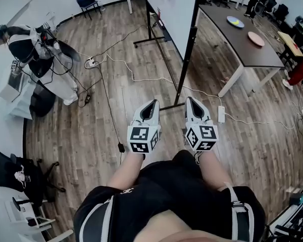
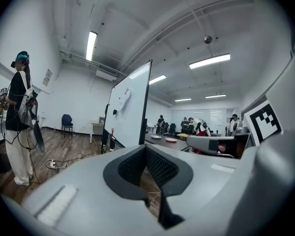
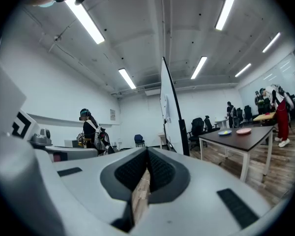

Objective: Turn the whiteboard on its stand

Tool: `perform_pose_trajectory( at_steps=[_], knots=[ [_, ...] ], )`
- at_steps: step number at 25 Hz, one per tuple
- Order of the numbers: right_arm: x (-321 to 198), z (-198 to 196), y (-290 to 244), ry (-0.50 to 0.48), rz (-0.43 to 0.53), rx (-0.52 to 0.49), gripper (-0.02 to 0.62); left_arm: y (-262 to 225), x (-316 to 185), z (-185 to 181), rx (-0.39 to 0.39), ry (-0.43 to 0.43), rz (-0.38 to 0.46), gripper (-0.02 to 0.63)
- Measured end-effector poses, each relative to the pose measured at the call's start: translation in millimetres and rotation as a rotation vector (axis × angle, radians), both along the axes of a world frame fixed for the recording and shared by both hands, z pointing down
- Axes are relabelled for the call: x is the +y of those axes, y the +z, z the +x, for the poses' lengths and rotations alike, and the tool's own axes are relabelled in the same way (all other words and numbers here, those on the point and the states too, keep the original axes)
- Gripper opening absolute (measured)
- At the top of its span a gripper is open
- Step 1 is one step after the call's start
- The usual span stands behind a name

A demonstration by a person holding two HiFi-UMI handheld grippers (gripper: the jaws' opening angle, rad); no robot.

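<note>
The whiteboard stands on its black wheeled stand ahead of me, seen almost edge-on, with its white face turned to the left. In the left gripper view the whiteboard shows its white face, and in the right gripper view the whiteboard is a thin upright edge. My left gripper and right gripper hang side by side in front of my body, short of the stand's foot and apart from it. Both are shut with nothing between the pads, as the left gripper and right gripper show in their own views.
A dark table with two plates stands right of the board. A person with gear stands at the far left. White and black cables and a power strip lie on the wood floor. An office chair sits at the lower left.
</note>
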State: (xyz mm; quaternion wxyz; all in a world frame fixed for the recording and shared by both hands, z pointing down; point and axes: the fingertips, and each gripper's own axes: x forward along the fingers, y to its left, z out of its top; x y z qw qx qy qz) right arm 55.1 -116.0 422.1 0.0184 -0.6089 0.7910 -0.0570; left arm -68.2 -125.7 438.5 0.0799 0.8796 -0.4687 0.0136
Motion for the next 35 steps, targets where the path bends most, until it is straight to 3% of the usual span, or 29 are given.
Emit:
perform_pose_trajectory(
  at_steps=[18,35],
  knots=[
    [-68.6,13.0,8.6,0.035,0.005,-0.020,0.006,9.6,-58.0,2.2,-0.019,0.013,-0.006,0.009],
    [-228.2,74.9,7.6,0.035,-0.010,-0.038,0.006,7.4,-216.2,52.3,-0.028,-0.009,-0.041,0.009]
  ],
)
